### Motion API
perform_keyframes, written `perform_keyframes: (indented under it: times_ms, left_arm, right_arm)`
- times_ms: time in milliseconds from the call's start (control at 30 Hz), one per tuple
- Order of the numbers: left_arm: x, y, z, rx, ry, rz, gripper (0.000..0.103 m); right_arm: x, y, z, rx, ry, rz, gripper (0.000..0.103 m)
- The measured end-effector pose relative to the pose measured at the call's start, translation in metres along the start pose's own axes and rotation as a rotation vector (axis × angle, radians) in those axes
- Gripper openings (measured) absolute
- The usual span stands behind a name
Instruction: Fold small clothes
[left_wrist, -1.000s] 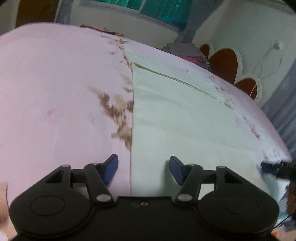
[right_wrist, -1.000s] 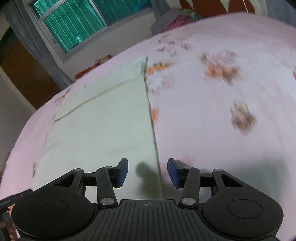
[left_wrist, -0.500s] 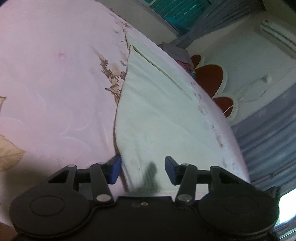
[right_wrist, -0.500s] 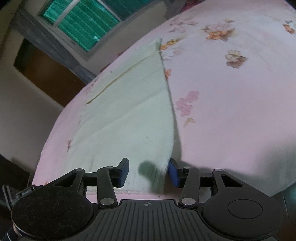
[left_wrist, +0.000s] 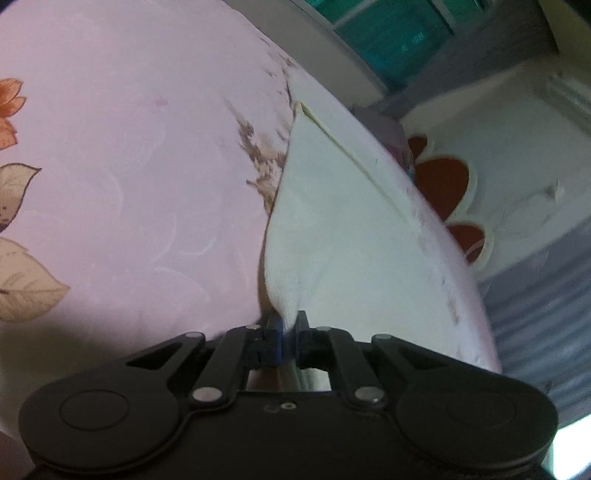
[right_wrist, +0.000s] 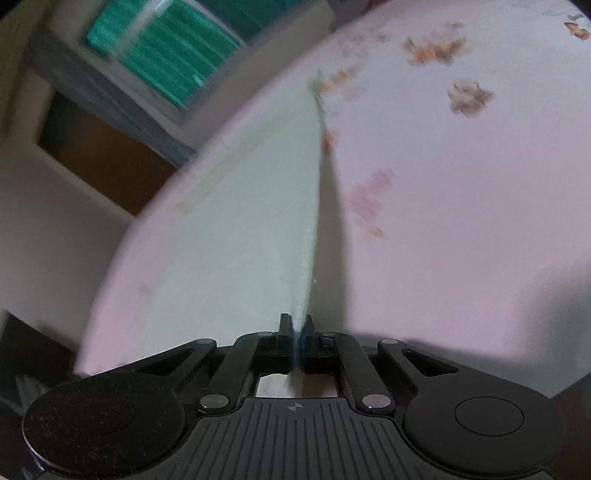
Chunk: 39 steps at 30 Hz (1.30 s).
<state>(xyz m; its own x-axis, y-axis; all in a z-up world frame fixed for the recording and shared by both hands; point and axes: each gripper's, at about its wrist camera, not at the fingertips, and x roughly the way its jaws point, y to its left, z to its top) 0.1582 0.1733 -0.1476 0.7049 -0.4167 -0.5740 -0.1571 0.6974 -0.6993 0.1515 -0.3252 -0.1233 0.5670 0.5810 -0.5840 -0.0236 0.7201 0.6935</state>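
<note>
Since the earlier frames both my tongs have come lower to the near edge of the pale green cloth (left_wrist: 343, 236) and their jaws have just been closing on it. Now my left gripper (left_wrist: 287, 334) pinches the near left corner of the cloth, which rises in a small fold in the lower middle of the left view. My right gripper (right_wrist: 295, 338) pinches the near right corner, and the cloth edge runs from it up toward the top middle of the right view. The rest of the cloth lies flat on the pink flowered bedsheet (left_wrist: 122, 177), reaching toward the green window (right_wrist: 166, 55) at the upper left.
</note>
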Motion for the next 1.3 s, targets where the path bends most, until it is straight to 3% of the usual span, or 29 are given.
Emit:
perform_keyframes:
  times_ms: [167, 333, 467, 667, 800, 967, 1133, 1300]
  left_arm:
    - [-0.009, -0.016, 0.018, -0.031, -0.084, -0.071, 0.005]
    - [-0.012, -0.043, 0.059, -0.043, -0.179, -0.151, 0.005]
    - [0.005, -0.078, 0.11, 0.001, -0.232, -0.204, 0.005]
    - [0.059, -0.108, 0.194, 0.01, -0.266, -0.236, 0.005]
    - [0.114, -0.104, 0.236, -0.004, -0.232, -0.201, 0.005]
    - [0.199, -0.063, 0.26, -0.084, -0.103, -0.092, 0.005]
    - [0.236, -0.04, 0.269, -0.119, -0.057, -0.072, 0.005]
    - [0.256, -0.039, 0.283, -0.109, -0.041, -0.128, 0.007]
  right_arm:
    - [-0.023, 0.025, 0.028, -0.054, -0.102, 0.071, 0.002]
    - [-0.028, 0.056, 0.073, -0.112, -0.176, 0.127, 0.002]
    - [-0.014, 0.084, 0.124, -0.15, -0.236, 0.17, 0.002]
    - [0.033, 0.096, 0.229, -0.106, -0.305, 0.158, 0.002]
    - [0.078, 0.09, 0.291, -0.07, -0.292, 0.112, 0.002]
    - [0.163, 0.05, 0.335, 0.05, -0.204, 0.033, 0.002]
    - [0.213, 0.017, 0.335, 0.095, -0.124, -0.033, 0.002]
    - [0.23, 0.001, 0.344, 0.143, -0.099, -0.004, 0.003]
